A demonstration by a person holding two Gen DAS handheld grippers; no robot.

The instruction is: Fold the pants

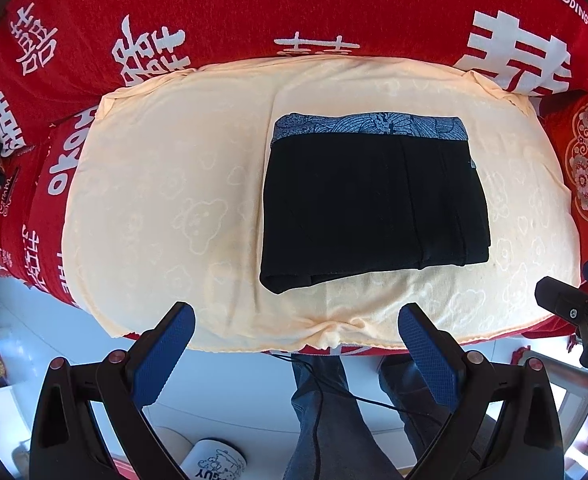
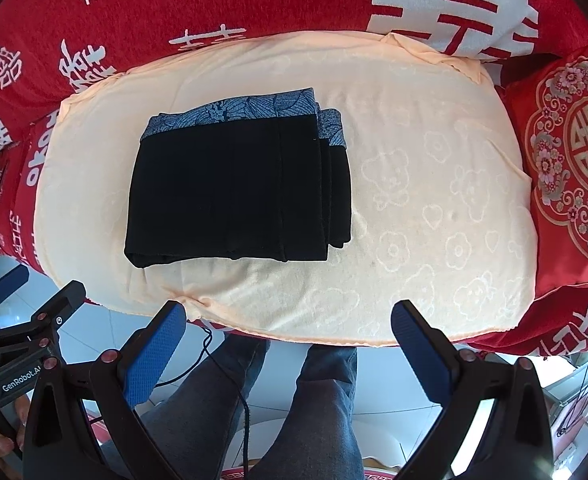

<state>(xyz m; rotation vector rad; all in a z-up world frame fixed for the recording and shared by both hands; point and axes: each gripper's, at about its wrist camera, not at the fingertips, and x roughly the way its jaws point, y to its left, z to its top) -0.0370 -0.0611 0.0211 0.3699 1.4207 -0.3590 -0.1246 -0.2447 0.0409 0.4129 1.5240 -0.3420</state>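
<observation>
the pants point(image 1: 374, 200) lay folded mid-frame on the towel point(image 1: 165, 200); both tongs point(image 1: 294, 344) point(image 2: 289, 340) hung released, best withdrawn without snagging cloth.

one folded black pants point(image 1: 374, 204), one cream blanket point(image 1: 165, 184), one red printed bedcover point(image 1: 253, 8), one red embroidered cushion point(image 2: 574, 152), two grippers, left gripper point(image 1: 296, 320), right gripper point(image 2: 287, 318), two jean-clad legs point(image 2: 326, 400)

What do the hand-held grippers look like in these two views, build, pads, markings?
Both match: the left hand-held gripper and right hand-held gripper have black plastic linkage arms with reddish pivot pins and two fingers faced with blue textured pads. The left one's body reads "GenRobot.AI" in white in the right wrist view. A thin black cable hangs below.
</observation>
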